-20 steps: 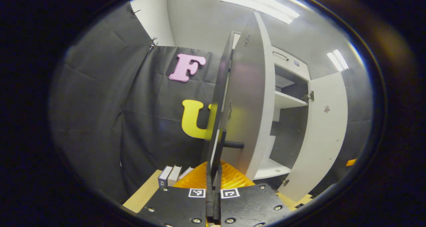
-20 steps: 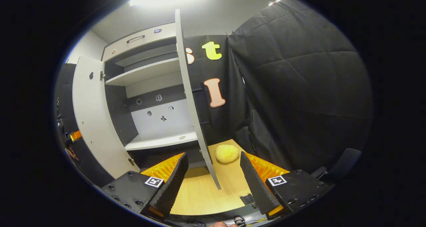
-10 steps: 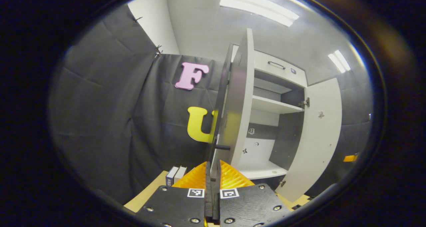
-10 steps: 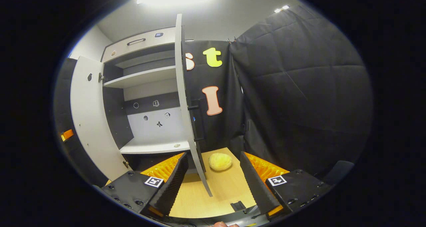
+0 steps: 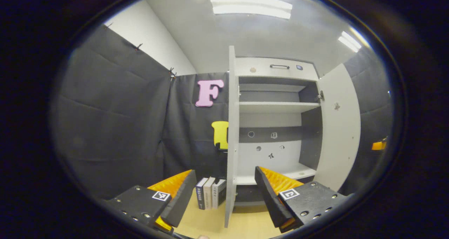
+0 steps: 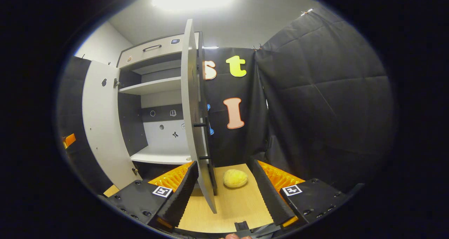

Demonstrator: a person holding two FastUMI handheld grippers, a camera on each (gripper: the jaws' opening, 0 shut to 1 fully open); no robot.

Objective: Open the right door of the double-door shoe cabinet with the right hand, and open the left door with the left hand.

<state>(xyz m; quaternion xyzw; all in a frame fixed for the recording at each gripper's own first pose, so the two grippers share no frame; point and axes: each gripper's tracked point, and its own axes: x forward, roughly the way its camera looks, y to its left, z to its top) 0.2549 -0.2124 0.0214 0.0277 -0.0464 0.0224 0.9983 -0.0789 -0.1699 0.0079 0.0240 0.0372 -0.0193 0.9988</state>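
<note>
The white shoe cabinet [image 5: 277, 107] stands with both doors swung out and its shelves showing. In the left gripper view the left door [image 5: 230, 127] is edge-on. My left gripper [image 5: 225, 170] is open, with a finger on each side of that edge and neither touching it. The right door [image 5: 338, 123] stands wide at the right. In the right gripper view the right door [image 6: 191, 113] is edge-on, with its dark handle [image 6: 205, 141] on the outer face. My right gripper [image 6: 223, 162] is open around the door's lower edge, and its left finger [image 6: 182, 190] is close to it.
Three upright books [image 5: 210, 197] stand on the wooden table [image 5: 245, 228] left of the left door. A yellow fuzzy ball [image 6: 235, 178] lies on the table [image 6: 231, 211] beyond the right door. Black cloth walls close in both sides.
My left gripper, shut at the left door's handle before, has opened and drawn back; the left door now faces it edge-on. The right gripper stayed open and shifted slightly back.
</note>
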